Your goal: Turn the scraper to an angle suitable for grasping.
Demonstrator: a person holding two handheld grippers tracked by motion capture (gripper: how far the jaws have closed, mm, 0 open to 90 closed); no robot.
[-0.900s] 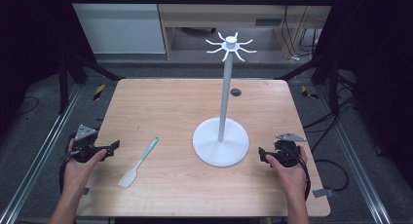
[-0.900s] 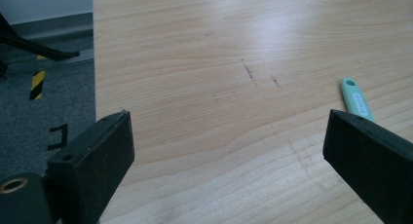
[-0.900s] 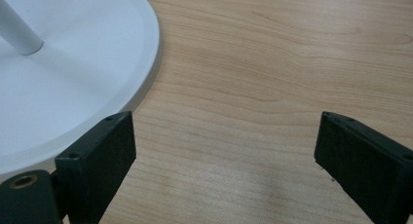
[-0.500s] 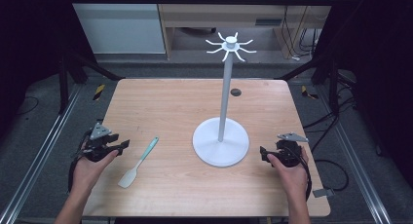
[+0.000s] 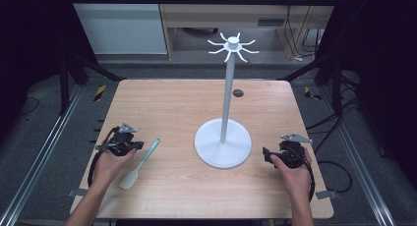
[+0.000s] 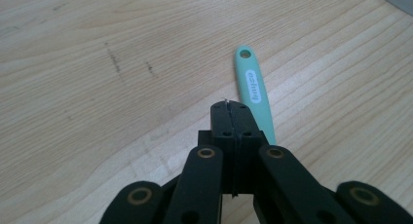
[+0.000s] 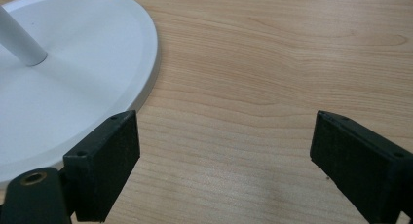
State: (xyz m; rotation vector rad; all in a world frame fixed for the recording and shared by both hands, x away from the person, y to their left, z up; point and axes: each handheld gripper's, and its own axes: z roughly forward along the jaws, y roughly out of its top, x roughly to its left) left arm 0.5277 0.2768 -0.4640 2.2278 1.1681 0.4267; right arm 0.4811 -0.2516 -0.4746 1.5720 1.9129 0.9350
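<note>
the right gripper (image 7: 224, 151) hangs low over the pale wood-grain table (image 7: 272, 53), its two black block-shaped jaws spread wide with nothing between them but bare wood. the left-hand jaw overlaps the edge of the round white stand base (image 7: 83, 78), from which a white pole (image 7: 19, 41) rises at the upper left.

A matt, light wood-grain finish is shown by the table (image 5: 187, 103). The spatula (image 6: 255, 95) is seen in smooth mint plastic; the hook stand (image 5: 222, 146) is coated satin white.
</note>
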